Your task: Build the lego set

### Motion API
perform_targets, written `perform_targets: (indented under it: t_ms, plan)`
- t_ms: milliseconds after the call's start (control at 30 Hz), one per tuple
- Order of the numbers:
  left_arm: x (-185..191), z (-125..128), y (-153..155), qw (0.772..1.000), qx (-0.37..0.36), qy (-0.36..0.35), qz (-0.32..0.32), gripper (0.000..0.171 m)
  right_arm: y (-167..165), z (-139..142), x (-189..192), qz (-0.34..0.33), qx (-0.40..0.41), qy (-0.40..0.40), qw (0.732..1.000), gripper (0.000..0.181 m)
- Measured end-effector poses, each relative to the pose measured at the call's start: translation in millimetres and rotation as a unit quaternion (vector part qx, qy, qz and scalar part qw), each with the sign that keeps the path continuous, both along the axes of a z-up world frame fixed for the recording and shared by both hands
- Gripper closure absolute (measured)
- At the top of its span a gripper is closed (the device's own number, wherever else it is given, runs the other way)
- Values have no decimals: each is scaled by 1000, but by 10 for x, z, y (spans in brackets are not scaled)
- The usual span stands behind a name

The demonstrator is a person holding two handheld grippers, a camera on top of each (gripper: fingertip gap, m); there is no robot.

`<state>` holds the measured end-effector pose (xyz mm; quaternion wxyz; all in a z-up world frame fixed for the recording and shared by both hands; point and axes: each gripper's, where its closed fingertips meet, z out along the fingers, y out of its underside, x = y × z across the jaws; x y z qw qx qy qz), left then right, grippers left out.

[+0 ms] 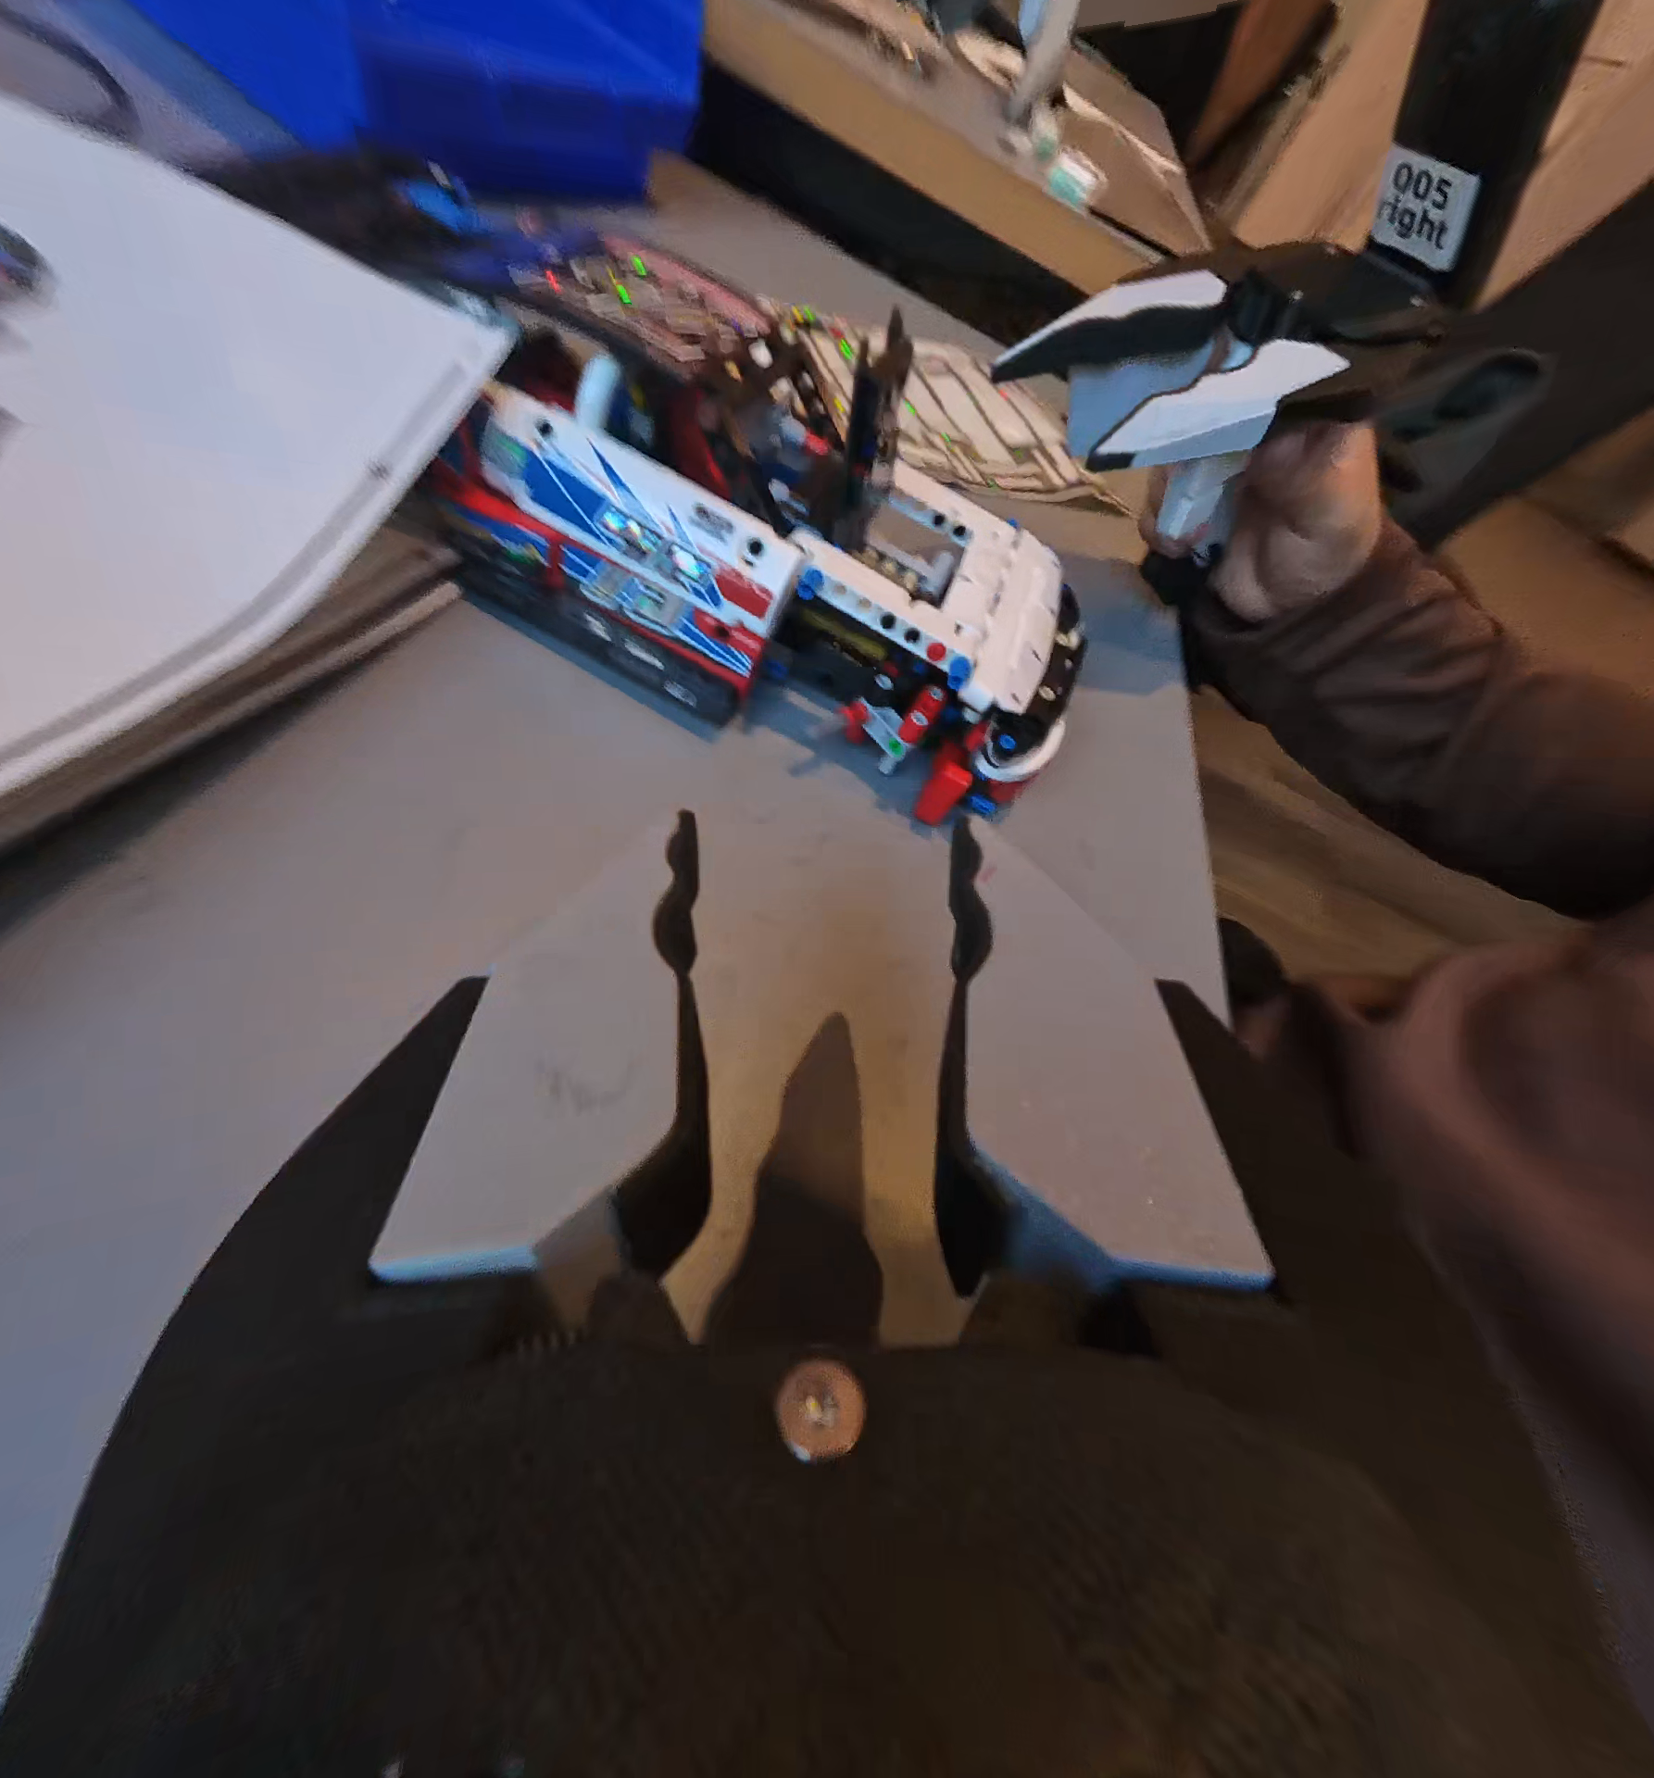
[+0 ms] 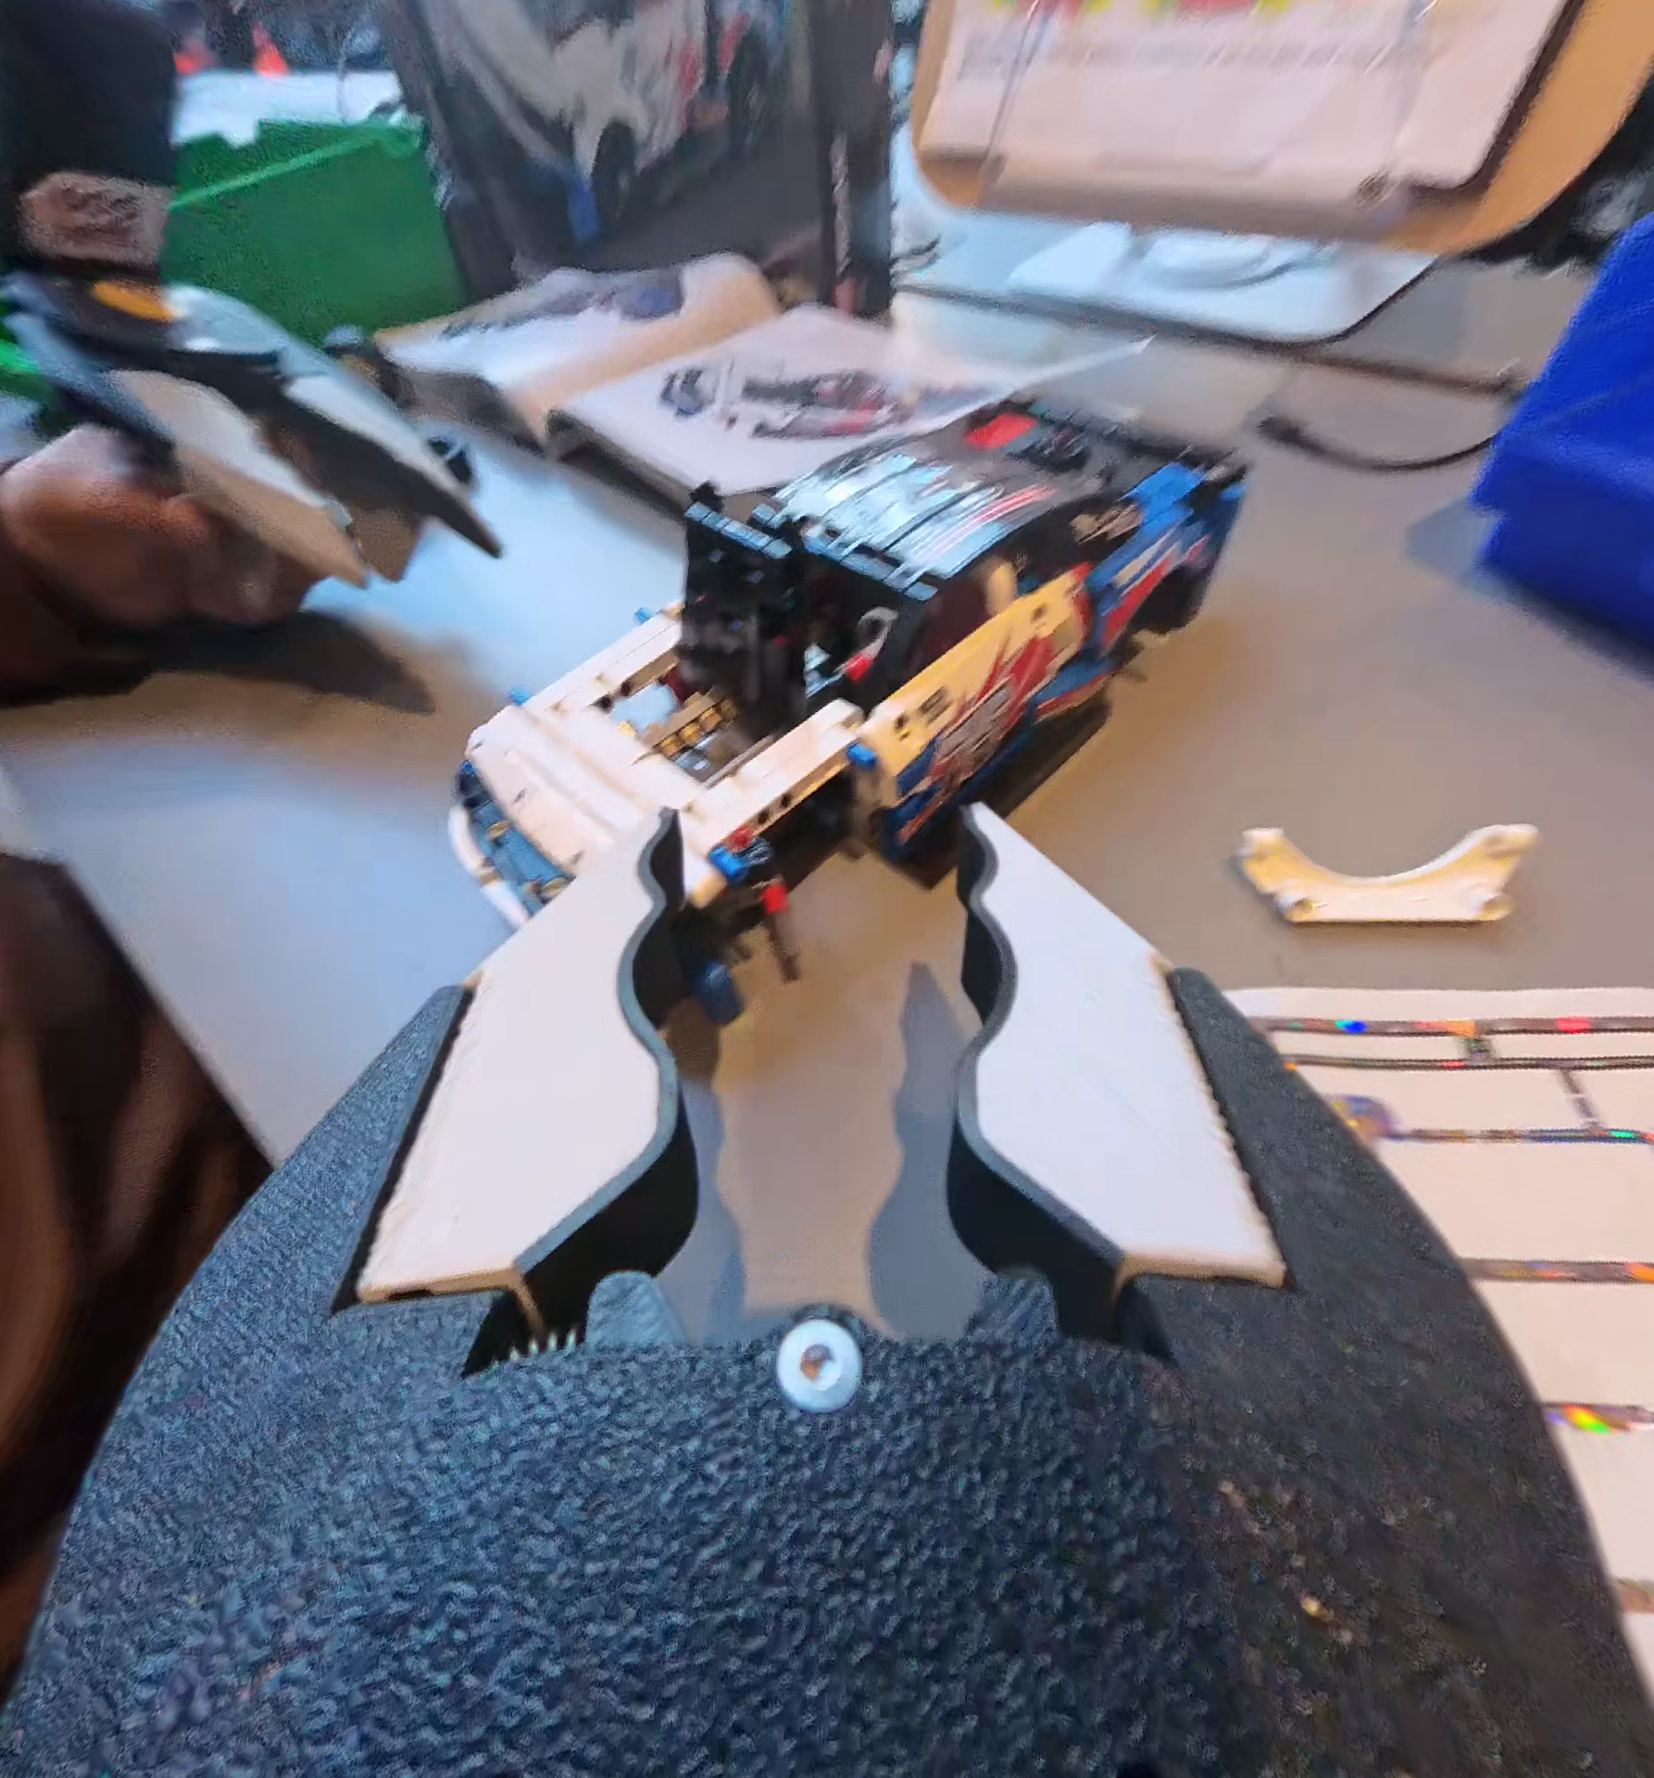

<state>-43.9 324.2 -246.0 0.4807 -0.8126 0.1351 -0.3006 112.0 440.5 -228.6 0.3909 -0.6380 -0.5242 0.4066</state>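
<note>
White, blue and red bodywork already covers most of the lego car (image 2: 852,673), mid-counter (image 2: 1285,693); its hood bay stays open, 1 white arch piece (image 2: 1381,880) loose. Both left gripper (image 1: 823,866) and right gripper (image 2: 818,856) fingers apart, empty.

I held my left gripper (image 1: 823,847) low and level, its two fingers spread apart with nothing between them. My right gripper (image 2: 818,847) also gaped wide and empty. My right hand (image 1: 1304,520), in a brown sleeve (image 1: 1439,731), gripped its handle, raised higher.
</note>
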Motion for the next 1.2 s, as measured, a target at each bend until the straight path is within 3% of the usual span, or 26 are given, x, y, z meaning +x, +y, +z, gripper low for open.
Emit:
perform_targets:
  t_ms: [167, 233, 400, 467, 600, 667, 733, 800, 833, 900, 1033, 1100, 1133, 1200]
  plan:
    - [-99, 227, -43, 992, 109, 47, 46, 124, 377, 170, 28, -101, 32, 86, 991, 125]
    - [-154, 228, -23, 990, 118, 63, 55, 126, 453, 225, 24, -119, 18, 111, 986, 126]
    - [-202, 152, 63, 991, 94, 75, 62, 132, 378, 150, -139, -67, -64, 107, 990, 124]
    - [-176, 68, 132, 994, 59, 71, 66, 127, 297, 106, -205, -41, -80, 92, 992, 127]
    - [-12, -2, 383, 999, 7, 26, 46, 124, 176, -111, -375, 7, -124, 15, 992, 123]
    - [85, -107, 535, 998, -52, 15, 25, 117, 133, -305, -453, 26, -176, -42, 983, 107]
    - [244, -141, 642, 997, -83, -8, -5, 117, 28, -404, -510, 54, -210, -66, 974, 108]
    - [382, -193, 701, 996, -89, -3, -28, 121, -40, -396, -518, 66, -202, -69, 975, 100]
    - [458, -191, 678, 995, -90, -6, -47, 132, -89, -400, -514, 69, -193, -73, 976, 93]
    - [511, -202, 641, 995, -81, 8, -60, 131, -204, -401, -483, 69, -166, -83, 980, 74]
    - [538, -196, 419, 990, -90, 14, -109, 130, -530, -409, -382, 91, -143, -109, 979, 66]
    - [544, -183, 275, 986, -95, -1, -137, 129, -699, -411, -307, 114, -135, -123, 977, 70]
    - [537, -179, 200, 984, -96, -8, -152, 130, -784, -406, -248, 133, -123, -132, 975, 80]
    - [516, -167, 62, 978, -98, -37, -178, 134, -814, -320, -127, 168, -78, -130, 974, 126]
